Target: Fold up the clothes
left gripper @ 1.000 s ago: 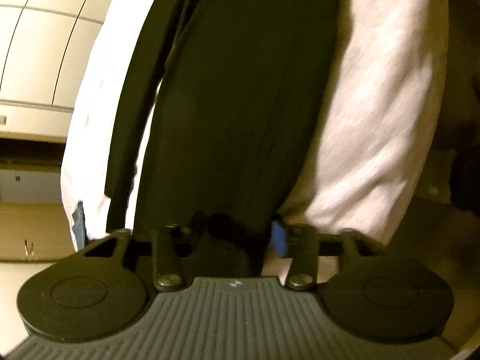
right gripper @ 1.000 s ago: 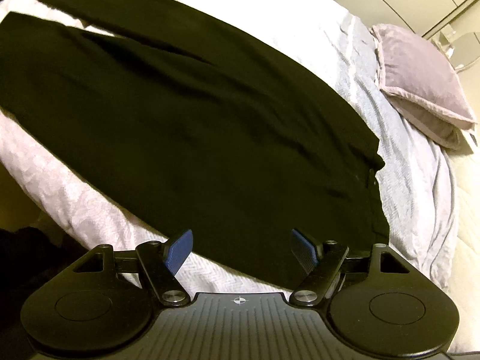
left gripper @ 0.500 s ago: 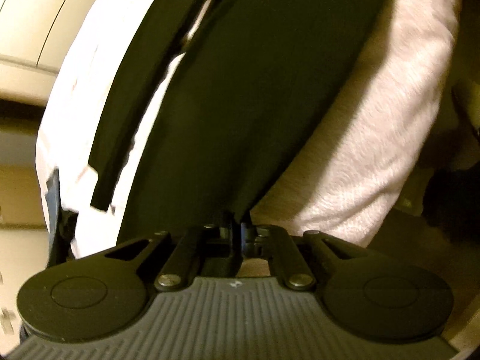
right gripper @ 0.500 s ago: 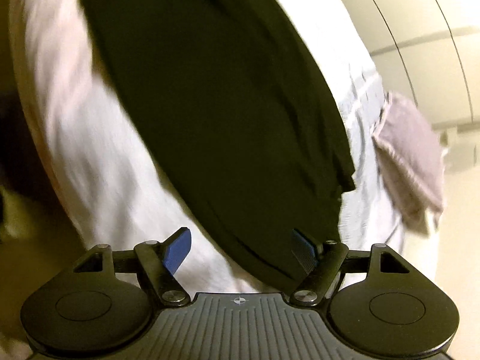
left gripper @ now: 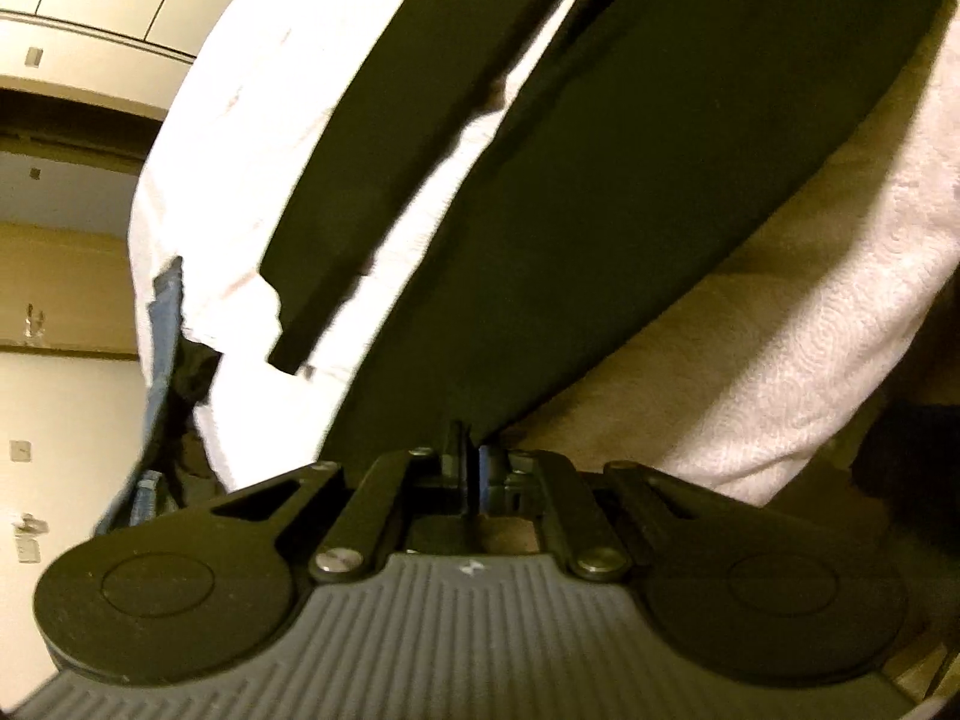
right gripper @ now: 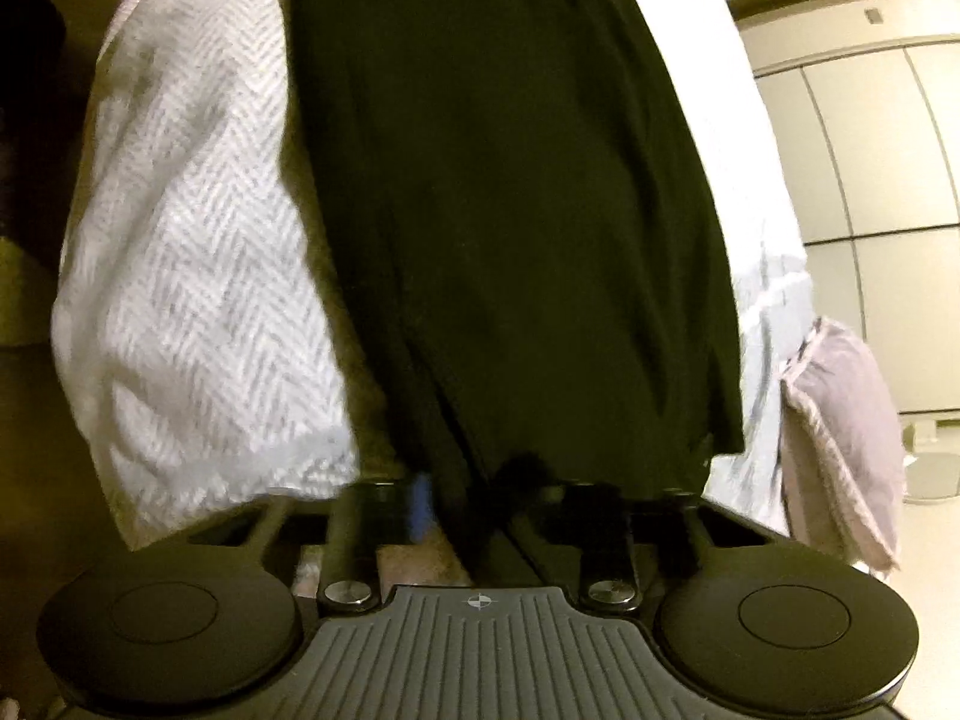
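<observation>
Fingers of the left gripper (left gripper: 471, 468) are pressed together on the hem of the black trousers (left gripper: 630, 192), which stretch away toward one o'clock over the white bedspread (left gripper: 810, 360). Right gripper (right gripper: 510, 498) fingers straddle the trousers' edge, gap narrow; whether they grip, I cannot tell. Pillow (right gripper: 846, 438) at three o'clock.

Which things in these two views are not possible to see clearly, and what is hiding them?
- Right wrist view: fingertips of the right hand-held gripper are lost against the black trousers; grip unclear.
- Left wrist view: left hand-held gripper is shut on the trousers' hem; the waist is cut off by the top edge.
- Left wrist view: blue item at the bed's edge is blurred, unidentifiable.
- Right wrist view: pillow is partly behind the bedspread.
</observation>
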`<act>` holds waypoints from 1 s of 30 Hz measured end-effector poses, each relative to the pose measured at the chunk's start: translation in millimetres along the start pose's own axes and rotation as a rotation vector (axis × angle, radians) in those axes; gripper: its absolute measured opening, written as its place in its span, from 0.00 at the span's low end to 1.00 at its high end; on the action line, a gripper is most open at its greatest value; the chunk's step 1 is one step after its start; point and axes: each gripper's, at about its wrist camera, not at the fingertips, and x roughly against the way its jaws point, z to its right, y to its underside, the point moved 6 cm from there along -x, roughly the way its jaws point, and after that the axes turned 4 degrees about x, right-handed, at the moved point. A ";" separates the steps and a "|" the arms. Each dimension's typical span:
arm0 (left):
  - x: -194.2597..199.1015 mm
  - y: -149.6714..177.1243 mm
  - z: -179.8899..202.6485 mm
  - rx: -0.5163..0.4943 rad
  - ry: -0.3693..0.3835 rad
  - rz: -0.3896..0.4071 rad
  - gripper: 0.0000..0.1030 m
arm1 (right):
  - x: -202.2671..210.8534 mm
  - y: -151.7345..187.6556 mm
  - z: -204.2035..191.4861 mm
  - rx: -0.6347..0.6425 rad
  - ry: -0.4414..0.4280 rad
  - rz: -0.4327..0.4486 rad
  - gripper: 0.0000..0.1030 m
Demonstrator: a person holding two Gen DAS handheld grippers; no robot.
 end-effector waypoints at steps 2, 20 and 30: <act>10.4 -1.6 -6.2 -0.001 -0.006 0.000 0.03 | 7.0 1.5 16.3 -0.062 -0.022 -0.007 0.07; 25.0 -71.7 -167.0 0.051 0.124 0.092 0.03 | 45.0 -69.7 268.7 -0.005 0.132 -0.001 0.02; -80.0 -125.9 -211.6 -0.025 0.282 0.069 0.03 | -45.7 -130.9 334.0 0.020 0.027 -0.104 0.02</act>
